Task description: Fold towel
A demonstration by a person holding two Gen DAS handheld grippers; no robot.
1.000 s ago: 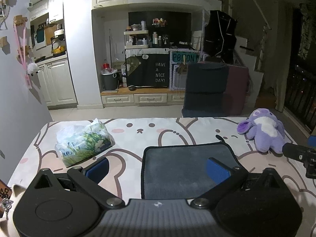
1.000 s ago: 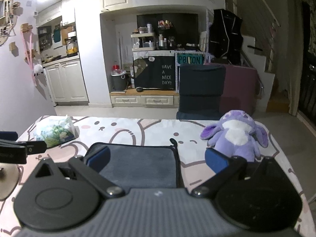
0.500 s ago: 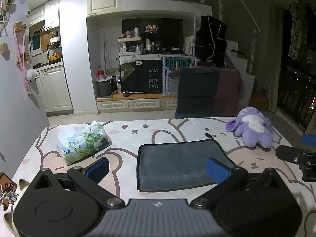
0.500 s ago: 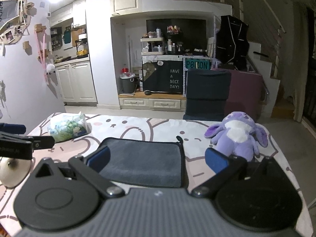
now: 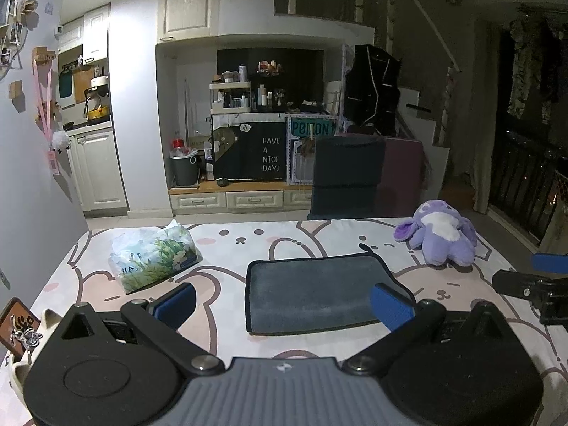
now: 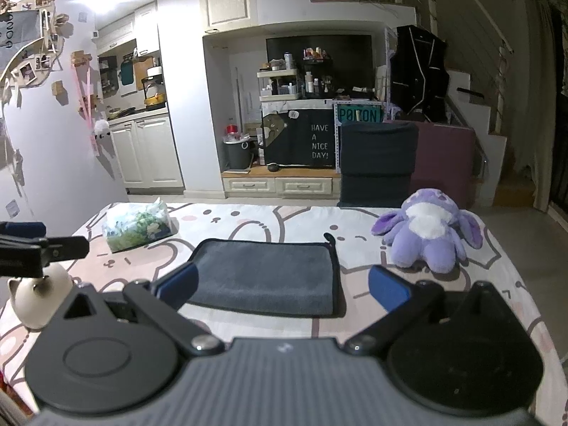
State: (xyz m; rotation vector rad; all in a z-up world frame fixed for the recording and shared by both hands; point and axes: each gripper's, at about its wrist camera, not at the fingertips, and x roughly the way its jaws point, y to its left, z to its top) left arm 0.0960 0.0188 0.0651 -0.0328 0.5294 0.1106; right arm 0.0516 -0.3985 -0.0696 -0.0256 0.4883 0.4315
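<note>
Left wrist view shows the towel lying flat on the table, beside the purple toy. It looks folded small already (maybe done). The left gripper and right gripper are both spread wide, holding nothing.

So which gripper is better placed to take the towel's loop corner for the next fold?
Right, probably. The towel has its loop on the side nearer the right gripper; the left gripper faces the opposite edge. Both are open.
</note>
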